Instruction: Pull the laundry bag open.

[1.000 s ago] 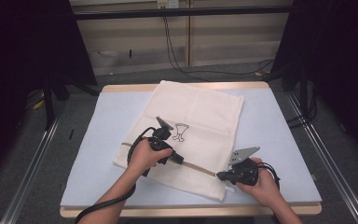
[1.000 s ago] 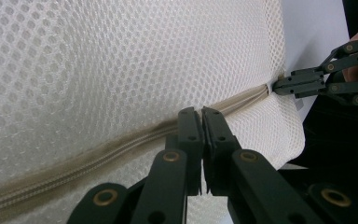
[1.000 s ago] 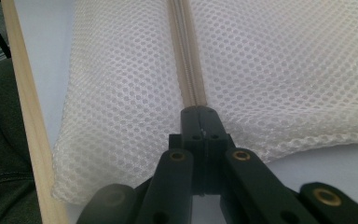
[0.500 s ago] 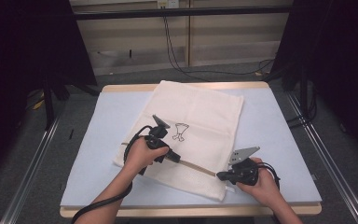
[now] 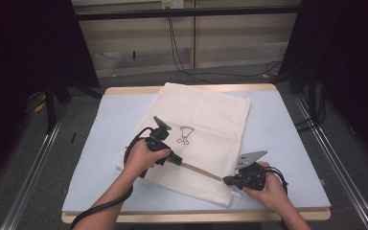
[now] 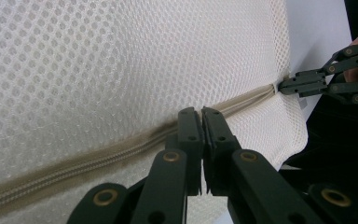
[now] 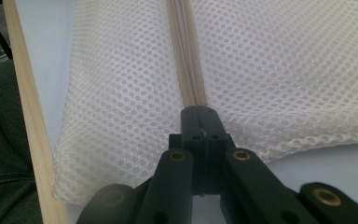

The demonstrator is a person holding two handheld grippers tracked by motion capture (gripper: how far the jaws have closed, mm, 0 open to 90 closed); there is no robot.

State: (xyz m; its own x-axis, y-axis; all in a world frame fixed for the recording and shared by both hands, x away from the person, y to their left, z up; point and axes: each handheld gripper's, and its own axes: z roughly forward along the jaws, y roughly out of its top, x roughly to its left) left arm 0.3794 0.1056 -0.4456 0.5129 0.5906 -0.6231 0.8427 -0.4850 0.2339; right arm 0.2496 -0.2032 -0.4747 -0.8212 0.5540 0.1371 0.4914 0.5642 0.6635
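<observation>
Table: pale blue top (image 5: 100, 143) with a wooden edge, dark floor and cables behind; a white mesh bag (image 5: 206, 120) lies across its middle, tilted, a small black print on it.
Bag: flat on the table, its beige zipper (image 5: 201, 169) running along the near side between the two grippers.
Left gripper (image 5: 176, 159): jaws pressed together on the zipper line — its own view shows them meeting right at the tape (image 6: 121, 147), probably on the slider, though the slider itself is hidden.
Right gripper (image 5: 226, 181): jaws pinched shut on the zipper's end at the bag's near corner, seen in its view (image 7: 199, 114).
Risk, left: if the pinch holds only mesh or tape rather than the slider, a pull would drag the whole bag instead of running the zipper.
Risk, right: if the anchor at the corner slips, the tape goes slack, the mesh bunches — the slider may jam.
High view: gives the bag's lie on the table and both hands.
Gripper views: give the mesh weave, the zipper teeth and the exact pinch points; the left one also shows the right gripper (image 6: 303, 84) at the far end.
</observation>
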